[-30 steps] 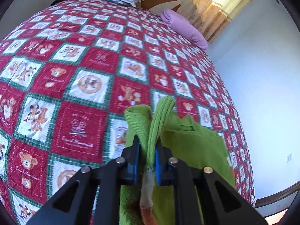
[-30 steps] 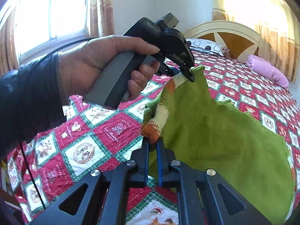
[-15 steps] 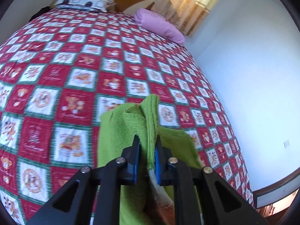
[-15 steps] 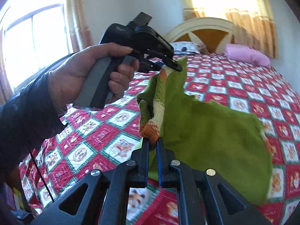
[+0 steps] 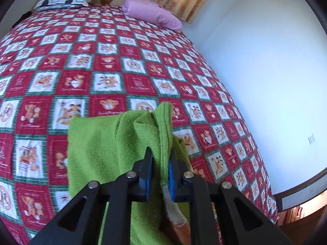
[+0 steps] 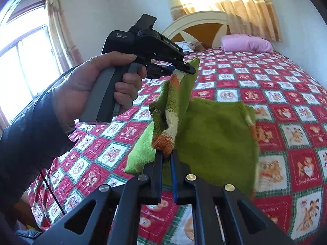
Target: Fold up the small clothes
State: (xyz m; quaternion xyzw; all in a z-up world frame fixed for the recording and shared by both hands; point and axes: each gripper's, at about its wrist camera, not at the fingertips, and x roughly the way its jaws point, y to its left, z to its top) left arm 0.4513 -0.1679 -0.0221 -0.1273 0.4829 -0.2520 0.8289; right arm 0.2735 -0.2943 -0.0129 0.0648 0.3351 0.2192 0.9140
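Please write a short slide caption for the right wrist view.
Both grippers, left and right, pinch a green knitted garment above the bed.

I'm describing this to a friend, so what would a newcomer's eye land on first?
A bright green knitted garment hangs in mid-air above the bed, pinched at two spots by the left tongs and right tongs. Beneath it spreads a red teddy-bear patchwork bedspread, with a pink pillow by the headboard.
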